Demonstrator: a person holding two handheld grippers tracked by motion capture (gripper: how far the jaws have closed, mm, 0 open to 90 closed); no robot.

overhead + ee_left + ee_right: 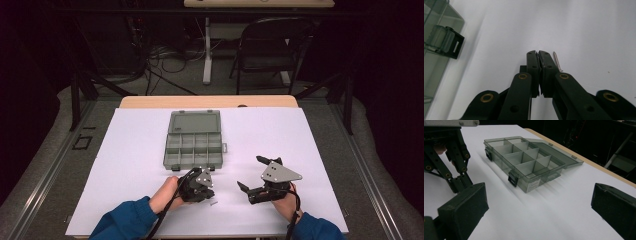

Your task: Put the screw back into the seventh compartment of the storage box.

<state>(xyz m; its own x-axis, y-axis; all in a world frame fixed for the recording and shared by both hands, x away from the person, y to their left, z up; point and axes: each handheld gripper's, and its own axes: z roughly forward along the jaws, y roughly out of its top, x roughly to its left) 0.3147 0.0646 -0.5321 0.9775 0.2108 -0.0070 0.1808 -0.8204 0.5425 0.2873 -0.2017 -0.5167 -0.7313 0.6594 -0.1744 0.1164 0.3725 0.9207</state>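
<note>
A small silver screw (pixel 557 61) is lying flat on the white sheet (pixel 135 165) that is covering the table, near the person's edge. In the left gripper view it is resting just beside the tips of the left gripper (pixel 538 53), on their outer side, not between them. From above, the same screw (pixel 213 203) is showing as a pale sliver just under the nose of the left gripper (pixel 200 187).

The jaws of the left gripper are pressing together, pad against pad, with only a hairline seam between them and nothing caught there. The gripper is pointing steeply down at the sheet, and the person's left hand (pixel 165 192) is holding it from behind, with a blue sleeve trailing back to the near edge.

Just beyond the left gripper, a grey see-through box (pixel 194 146) is sitting on the sheet with its lid (pixel 195 121) folded back flat on the far side. Dividers are splitting it into small compartments, and a dark latch (pixel 447 42) is sticking out from its near wall.

To the right, well apart from the screw, the right gripper (pixel 252 172) is hovering over the sheet. Its jaws are standing wide open and holding nothing, with bare sheet between the two black pads (pixel 465 202).
</note>
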